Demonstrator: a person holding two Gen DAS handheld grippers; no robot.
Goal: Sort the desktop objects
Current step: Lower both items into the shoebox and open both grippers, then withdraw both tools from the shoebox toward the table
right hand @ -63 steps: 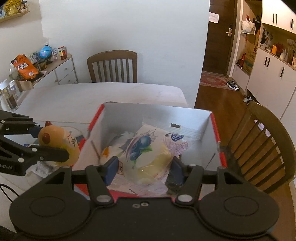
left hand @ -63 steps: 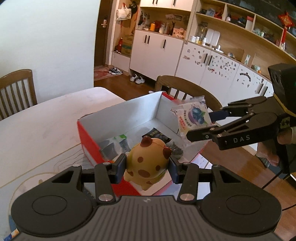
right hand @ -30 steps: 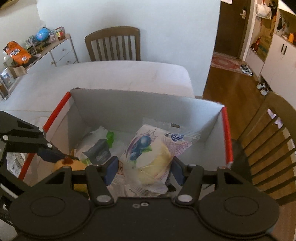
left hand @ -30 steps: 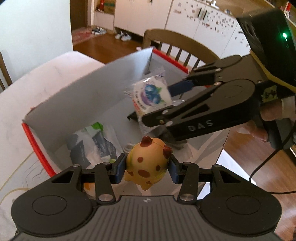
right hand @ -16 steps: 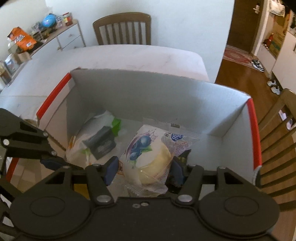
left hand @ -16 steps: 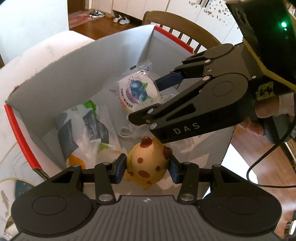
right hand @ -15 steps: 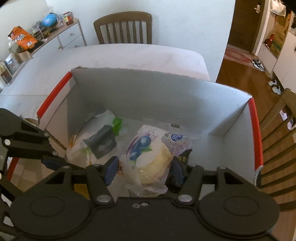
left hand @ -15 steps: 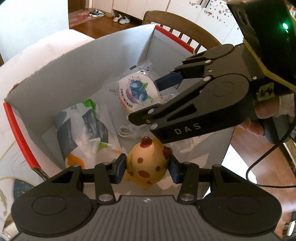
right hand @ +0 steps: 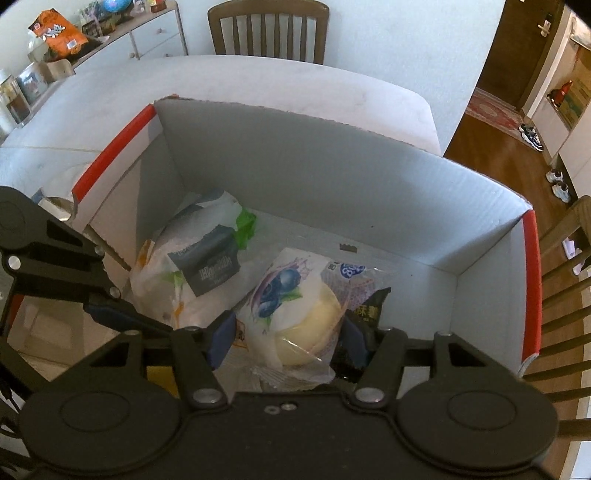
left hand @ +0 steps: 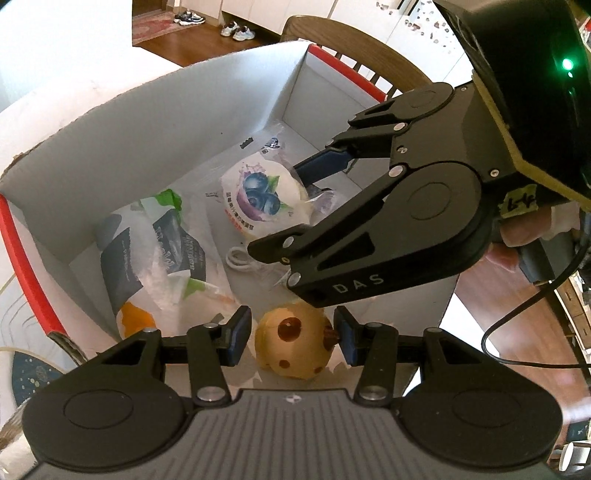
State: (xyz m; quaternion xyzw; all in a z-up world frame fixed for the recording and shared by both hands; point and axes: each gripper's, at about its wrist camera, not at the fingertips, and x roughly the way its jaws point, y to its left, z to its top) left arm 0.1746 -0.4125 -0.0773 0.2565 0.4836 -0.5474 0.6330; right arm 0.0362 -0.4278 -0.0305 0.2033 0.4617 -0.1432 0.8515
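The left gripper [left hand: 292, 339] points steeply down into the box [left hand: 184, 122], over its near edge. The spotted toy [left hand: 291, 345] sits between its fingers at moderate width: the right pad touches a horn on the toy, while a thin light gap shows at the left pad, so the toy is not clamped. The right gripper [right hand: 286, 339] also points down into the box. Its pads bear on both sides of the blueberry bun bag [right hand: 291, 321], which is held at mid width. The left view alone shows the toy, the white cable [left hand: 240, 258] on the box floor below the bun bag, the green lamp [left hand: 567, 65] on the right gripper's body, and the person's fingers [left hand: 517, 236] on its handle outside the box's right wall. In this view the bun bag [left hand: 258, 199] lies between the right gripper's two fingers near the middle of the box. The right view alone shows the dark packet [right hand: 369, 310] in the box to the right of the bun bag, the table [right hand: 258, 81] beyond the box's far wall, and a chair [right hand: 267, 29] behind it. Here the toy is hidden and only one blue-padded finger [right hand: 110, 310] of the left gripper is visible, at the box's left wall. Both views show the white bag [left hand: 147, 251] with a dark label, lying in the left half of the box.
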